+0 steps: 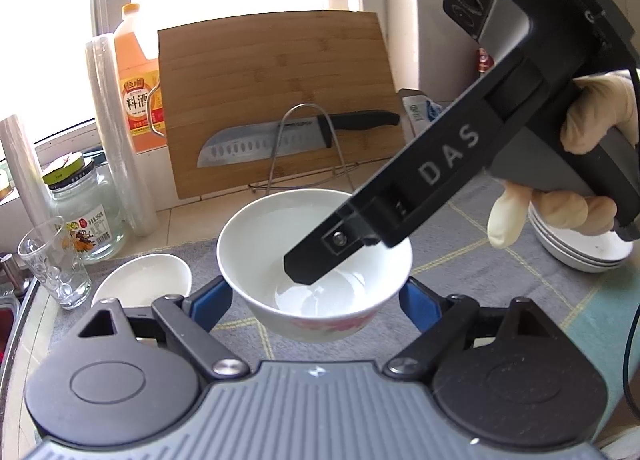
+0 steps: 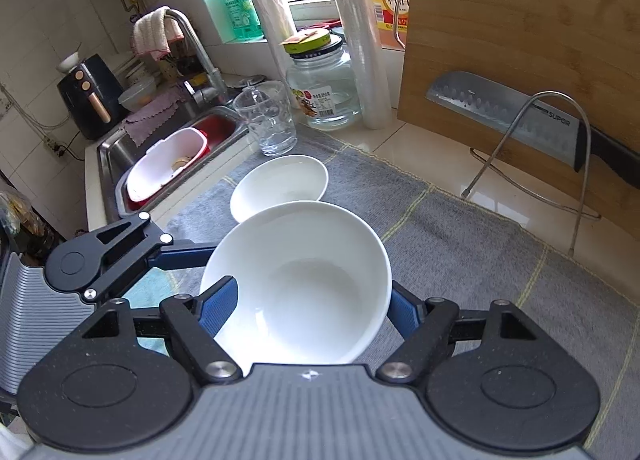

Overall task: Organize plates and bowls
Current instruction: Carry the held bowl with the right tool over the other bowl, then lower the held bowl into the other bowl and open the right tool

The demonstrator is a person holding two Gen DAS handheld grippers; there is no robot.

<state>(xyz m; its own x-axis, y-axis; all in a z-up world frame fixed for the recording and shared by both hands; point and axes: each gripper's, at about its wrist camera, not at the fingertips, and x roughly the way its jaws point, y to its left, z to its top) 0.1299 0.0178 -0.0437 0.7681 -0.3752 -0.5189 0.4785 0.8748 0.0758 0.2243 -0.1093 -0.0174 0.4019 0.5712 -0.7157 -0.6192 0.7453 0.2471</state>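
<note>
Readable markings: "DAS" on the right gripper [image 1: 304,272], "SUPOR" on the knife [image 2: 520,120], "料酒" on the orange bottle [image 1: 138,100]. The bowl [image 1: 314,256] stands upright, mouth up, on the grey mat [image 2: 460,244]. Right gripper clamps its rim, one finger inside. Left gripper [image 1: 316,306] straddles it, jaws wide.

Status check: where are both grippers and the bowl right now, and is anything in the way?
Left gripper open astride big bowl. Right gripper has one finger inside it, grip unclear. Small bowl and glass close on the left.
</note>
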